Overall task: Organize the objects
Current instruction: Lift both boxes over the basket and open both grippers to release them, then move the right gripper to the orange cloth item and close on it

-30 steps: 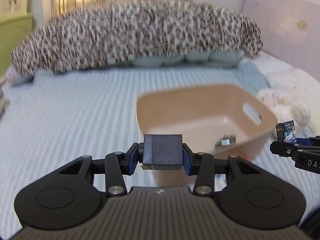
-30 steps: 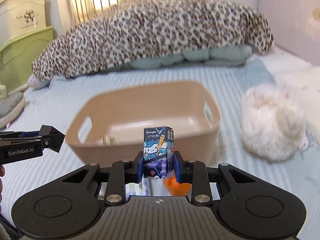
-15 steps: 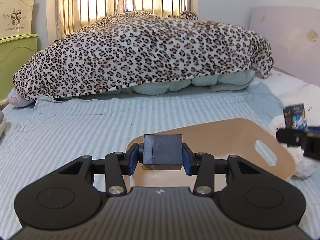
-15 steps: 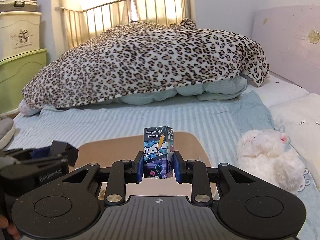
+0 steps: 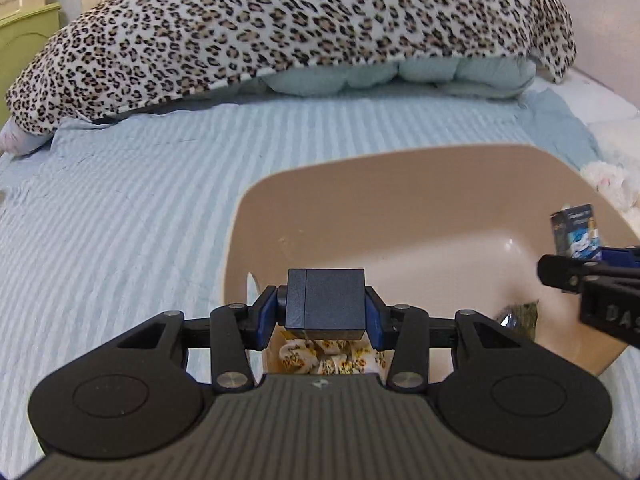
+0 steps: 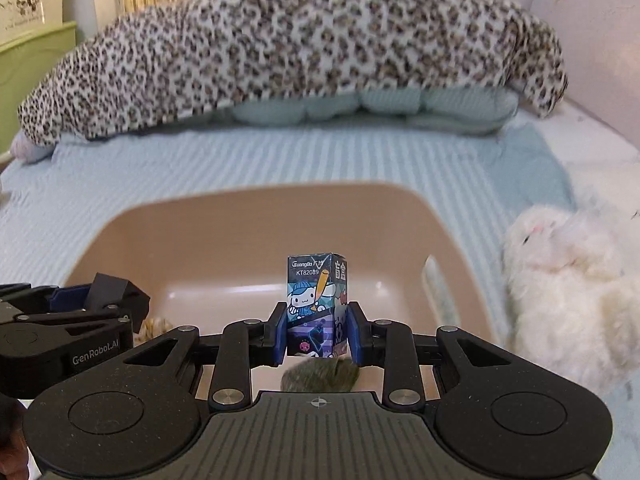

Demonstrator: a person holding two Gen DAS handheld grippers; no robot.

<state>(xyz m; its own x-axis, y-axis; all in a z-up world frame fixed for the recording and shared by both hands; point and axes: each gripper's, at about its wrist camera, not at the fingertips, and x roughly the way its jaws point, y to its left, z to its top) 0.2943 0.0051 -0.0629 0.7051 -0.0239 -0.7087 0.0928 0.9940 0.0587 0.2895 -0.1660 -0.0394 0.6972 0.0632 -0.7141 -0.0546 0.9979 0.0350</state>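
My left gripper (image 5: 326,314) is shut on a dark blue-grey box (image 5: 326,300) and holds it over the near left part of a beige plastic basket (image 5: 400,184). A patterned white-and-yellow packet (image 5: 328,358) and a dark green packet (image 5: 520,316) lie in the basket. My right gripper (image 6: 318,332) is shut on a small cartoon-printed carton (image 6: 318,300) above the same basket (image 6: 248,216). In the left wrist view that carton (image 5: 576,232) and the right gripper (image 5: 580,272) show at the right edge. The left gripper (image 6: 116,296) shows at the left of the right wrist view.
The basket sits on a pale blue striped bedsheet (image 5: 120,200). A leopard-print blanket (image 5: 280,28) lies over light blue pillows at the back. A white plush toy (image 6: 568,284) lies right of the basket. A green cabinet (image 6: 36,64) stands at the far left.
Both grippers have tipped downward and come over the basket, so its inside and the packets in it now show. Each still holds its box.
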